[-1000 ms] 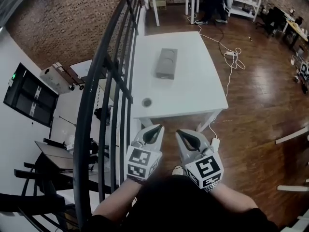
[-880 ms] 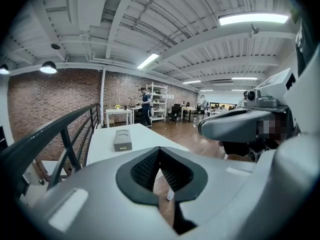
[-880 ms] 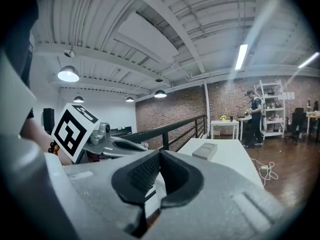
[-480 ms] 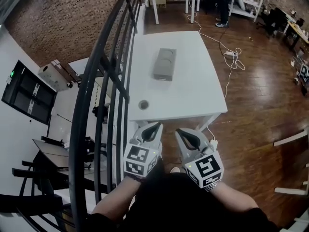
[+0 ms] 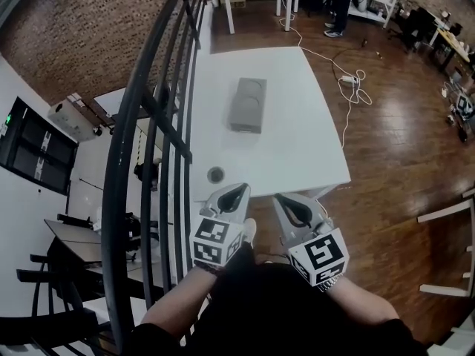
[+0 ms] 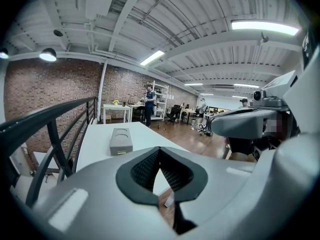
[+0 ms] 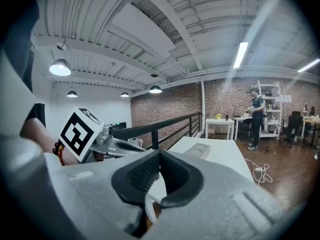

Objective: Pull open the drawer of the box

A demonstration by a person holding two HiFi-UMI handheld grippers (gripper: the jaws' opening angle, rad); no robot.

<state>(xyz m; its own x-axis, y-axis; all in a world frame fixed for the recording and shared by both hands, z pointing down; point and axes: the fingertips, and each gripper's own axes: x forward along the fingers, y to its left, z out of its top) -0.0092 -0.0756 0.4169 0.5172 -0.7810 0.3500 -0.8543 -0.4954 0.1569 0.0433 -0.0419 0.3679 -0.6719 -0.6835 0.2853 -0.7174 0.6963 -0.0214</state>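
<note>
Along left side, black railing point(image 5: 113, 199) seen beside white worktop point(image 5: 304, 147). Small round insert point(image 5: 215, 174) set in worktop near its near-left corner. Left hand-held gripper point(image 5: 243, 189) held at worktop's near edge, jaws pressed together, nothing pinched. Grey box point(image 5: 246, 104) laid flat mid-worktop, well apart from both grippers, drawer not yet pulled out. Right hand-held gripper point(image 5: 280, 197) held just beside left one, jaws likewise pressed together, empty. White cable point(image 5: 347, 87) trailed over wooden floor point(image 5: 401, 147) at right.
</note>
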